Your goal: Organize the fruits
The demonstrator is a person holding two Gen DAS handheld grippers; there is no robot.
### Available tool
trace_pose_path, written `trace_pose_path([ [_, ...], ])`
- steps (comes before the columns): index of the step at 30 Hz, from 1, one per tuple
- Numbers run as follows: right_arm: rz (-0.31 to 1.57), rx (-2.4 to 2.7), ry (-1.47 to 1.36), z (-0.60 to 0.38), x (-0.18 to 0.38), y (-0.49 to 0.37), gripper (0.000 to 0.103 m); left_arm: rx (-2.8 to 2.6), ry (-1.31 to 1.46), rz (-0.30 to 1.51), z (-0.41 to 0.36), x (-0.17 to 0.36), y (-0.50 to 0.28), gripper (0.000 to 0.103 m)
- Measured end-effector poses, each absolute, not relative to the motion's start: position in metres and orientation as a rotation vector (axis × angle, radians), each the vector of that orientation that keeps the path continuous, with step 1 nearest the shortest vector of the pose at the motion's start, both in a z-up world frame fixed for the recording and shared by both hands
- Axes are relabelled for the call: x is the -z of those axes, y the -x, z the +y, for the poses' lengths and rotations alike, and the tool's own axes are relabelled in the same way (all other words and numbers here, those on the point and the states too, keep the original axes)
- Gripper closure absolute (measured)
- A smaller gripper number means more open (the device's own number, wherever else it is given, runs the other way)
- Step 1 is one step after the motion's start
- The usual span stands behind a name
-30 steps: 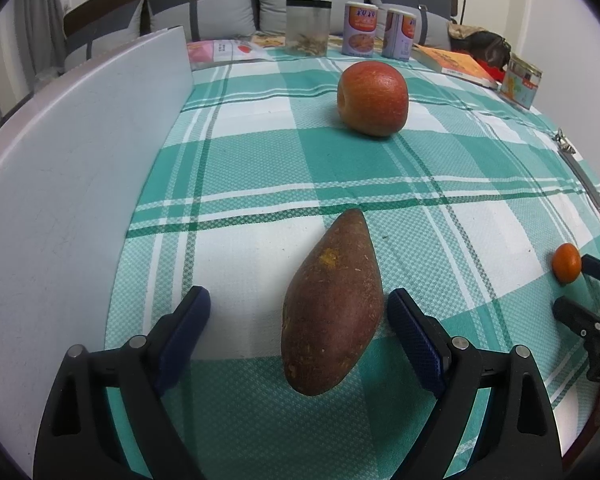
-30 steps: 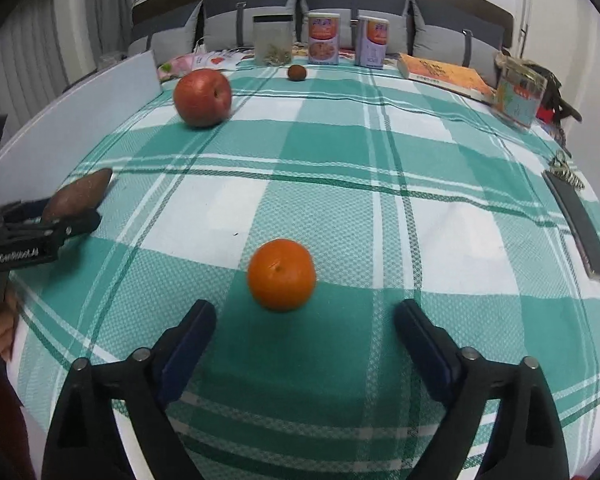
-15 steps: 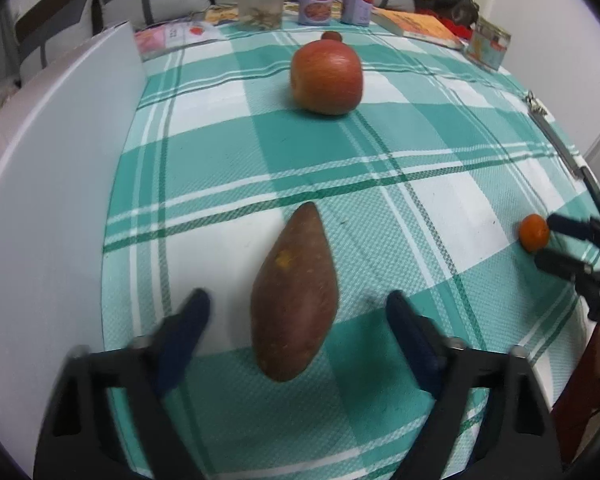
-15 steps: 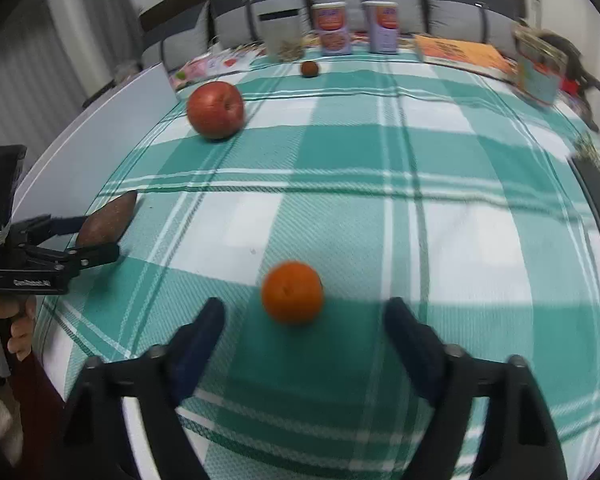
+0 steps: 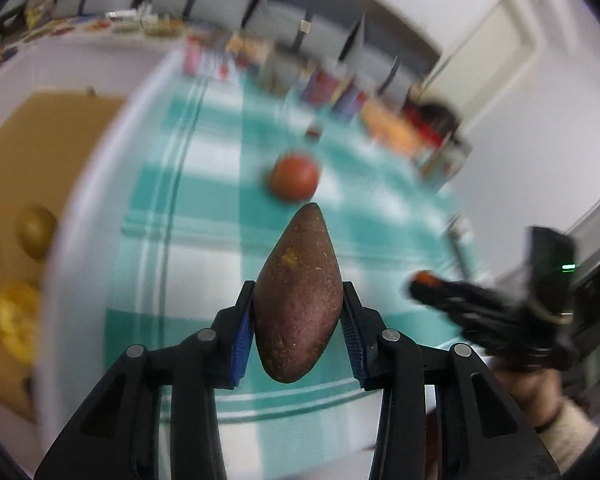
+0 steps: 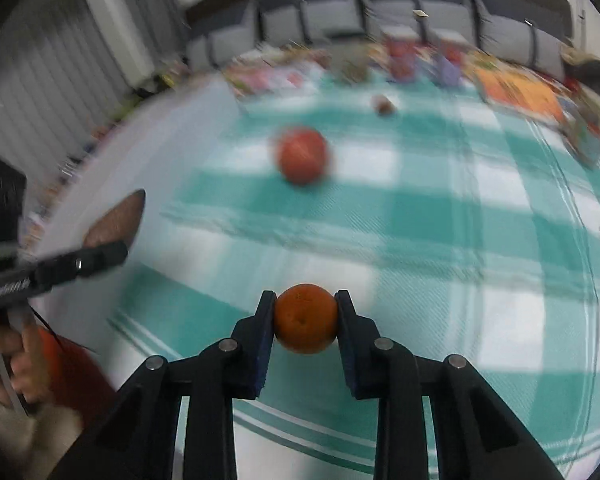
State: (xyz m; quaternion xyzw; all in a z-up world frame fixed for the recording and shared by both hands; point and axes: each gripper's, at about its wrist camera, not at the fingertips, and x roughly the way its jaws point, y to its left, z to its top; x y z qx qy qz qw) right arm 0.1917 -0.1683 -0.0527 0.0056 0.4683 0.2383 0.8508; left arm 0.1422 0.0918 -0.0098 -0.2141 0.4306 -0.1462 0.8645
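- Green-and-white checked tablecloth [image 6: 440, 216] is the backdrop, grey cushions behind, everything smeared with motion blur.
- Sweet potato [image 5: 298, 300] sits pinched in the left gripper [image 5: 298, 332], blue pads pressed on its fat lower half, and it looks lifted clear of the cloth. Long axis runs straight out along the fingers, pointed tip leading away from the camera, blunt end nearest it.
- Orange [image 6: 306, 318] is squeezed between the right gripper [image 6: 306, 320] fingers, also looking off the cloth.
- So my read: both picks done, this is the carry step.
- Left of the sweet potato there's a white-walled box [image 5: 72, 208] with a brown floor and some produce already in it, too blurry to name. Next move probably means swinging over that wall and lowering before letting go.
- Apple [image 6: 302, 156] waits further back on the cloth, plus a small brown fruit [image 6: 382, 104] behind it.
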Motion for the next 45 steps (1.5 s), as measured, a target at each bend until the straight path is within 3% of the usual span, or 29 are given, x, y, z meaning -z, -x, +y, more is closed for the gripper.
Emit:
trace_pose_path([
  [3,0.932,-0.639,-0.025,-0.114,0.004,-0.202,0.073,0.275,0.497,0.805,0.139,-0.049,-0.13,0.062],
  [8,0.948,-0.864,0.082,0.012,-0.031,-0.209,0.073,0.1,0.533,0.787,0.228,-0.072,-0.135,0.062],
  [15,1.052,-0.944,0.411,0.147,0.016,-0.204,0.073,-0.13,0.492,1.026,0.3,0.021,-0.196,0.062],
  [20,1.1,-0.889,0.551,0.168,0.054,-0.21,0.073,-0.185,0.491,1.12,0.309,0.07,-0.209,0.062],
  [22,1.108,-0.874,0.549,0.166,0.059,-0.22,0.064,-0.189,0.473,1.137,0.308,0.078,-0.213,0.058],
  [24,1.112,-0.872,0.52,0.165,0.059,-0.227,0.049,-0.209,0.458,1.113,0.309,0.072,-0.211,0.037],
  [25,1.095,-0.871,0.49,0.16,0.053,-0.23,0.037,-0.221,0.458,1.085,0.311,0.066,-0.209,0.022],
  [32,0.792,-0.795,0.287,0.098,-0.04,-0.232,0.002,-0.229,0.471,0.793,0.303,-0.028,-0.172,0.017],
  [35,0.727,-0.743,0.222,0.056,-0.051,-0.224,0.0,-0.144,0.437,0.694,0.265,-0.06,-0.155,0.016],
  [38,0.733,-0.646,0.189,-0.003,-0.027,-0.213,0.0,-0.037,0.406,0.665,0.219,-0.067,-0.142,0.016],
  [45,0.893,-0.342,0.207,-0.153,0.091,-0.166,0.0,0.248,0.324,0.812,0.074,-0.01,-0.135,0.015],
])
